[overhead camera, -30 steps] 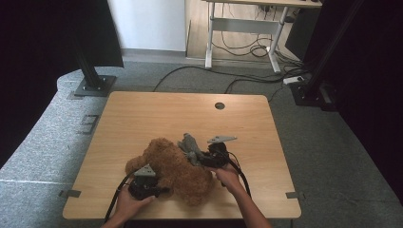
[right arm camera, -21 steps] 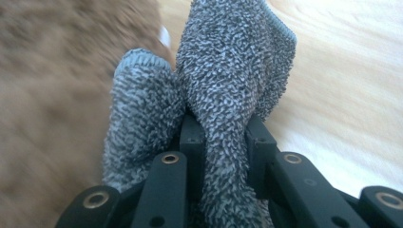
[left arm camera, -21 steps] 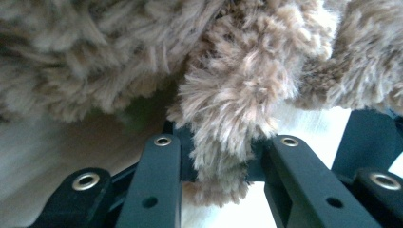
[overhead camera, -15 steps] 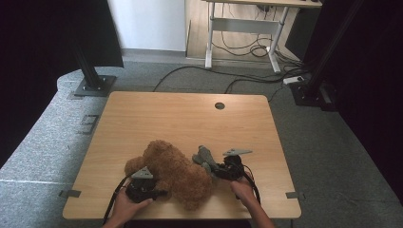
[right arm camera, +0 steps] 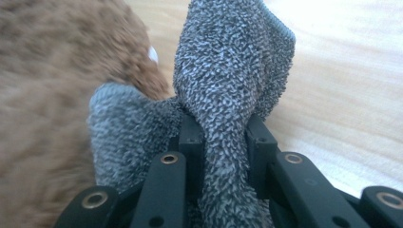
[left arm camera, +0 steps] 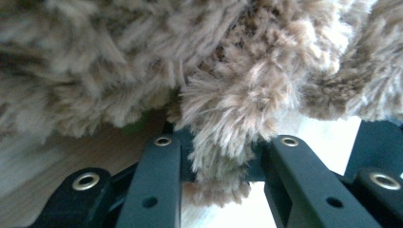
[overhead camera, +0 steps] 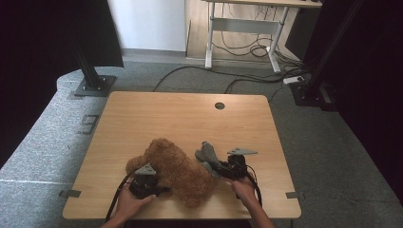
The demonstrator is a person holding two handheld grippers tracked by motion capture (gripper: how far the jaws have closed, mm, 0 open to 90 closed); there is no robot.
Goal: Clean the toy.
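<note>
left gripper (overhead camera: 145, 183) clamped on fluffy brown plush bear (overhead camera: 178, 170) fur - right gripper (overhead camera: 223, 170) pinches grey terry cloth (overhead camera: 207, 154), lying just right of bear, long axis pointing away.

The high view looks from above the person's edge of the wooden table (overhead camera: 190, 118), facing forward and down; the far floor and a desk frame (overhead camera: 242, 28) sit toward 12 o'clock, the forearms enter at 6 o'clock. It stands well back, taking in the whole tabletop.

The left gripper view rides low, looking along its black jaws straight into the brown plush toy (left arm camera: 228, 95), so near that the fur is blurred.

The right gripper view looks along its jaws at the grey cloth (right arm camera: 228, 85), very near, with tabletop toward 3 o'clock and what seems to be the same plush at 9 o'clock.

All three views share the plush toy (overhead camera: 180, 171) and the tabletop.
</note>
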